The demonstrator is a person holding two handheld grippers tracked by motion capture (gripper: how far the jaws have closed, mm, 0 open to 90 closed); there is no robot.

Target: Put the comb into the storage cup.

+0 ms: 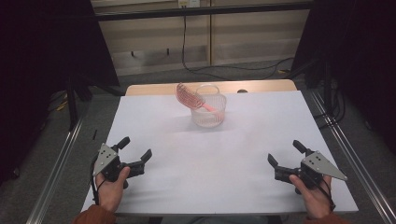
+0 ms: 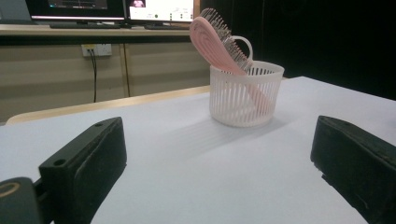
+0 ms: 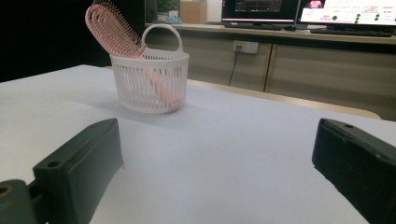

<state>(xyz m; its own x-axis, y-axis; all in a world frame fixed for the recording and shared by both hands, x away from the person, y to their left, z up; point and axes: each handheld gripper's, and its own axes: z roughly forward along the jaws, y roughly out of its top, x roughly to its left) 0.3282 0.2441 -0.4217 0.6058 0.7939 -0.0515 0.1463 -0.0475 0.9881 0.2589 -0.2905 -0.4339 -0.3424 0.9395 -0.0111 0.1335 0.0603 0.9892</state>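
A white slatted basket (image 1: pixel 208 112) (image 2: pixel 245 98) (image 3: pixel 150 84) with a loop handle stands upright on the far middle of the white table (image 1: pixel 210 158). A pink hairbrush (image 1: pixel 186 95) (image 2: pixel 212 37) (image 3: pixel 112 25) leans in it, handle down, bristled head sticking out over the rim. My left gripper (image 1: pixel 136 148) (image 2: pixel 217 172) rests near the table's front left, held by a hand, jaws wide apart and empty. My right gripper (image 1: pixel 284 153) (image 3: pixel 217 172) sits at the front right, also held by a hand, open with nothing between its jaws. Both point toward the basket, well short of it.
A wooden strip (image 1: pixel 154 88) edges the table's far side. Metal rails (image 1: pixel 60 158) (image 1: pixel 348 154) run along both sides of the table. Cables (image 1: pixel 243 69) lie on the floor beyond. Monitors (image 3: pixel 345 14) stand on a counter behind.
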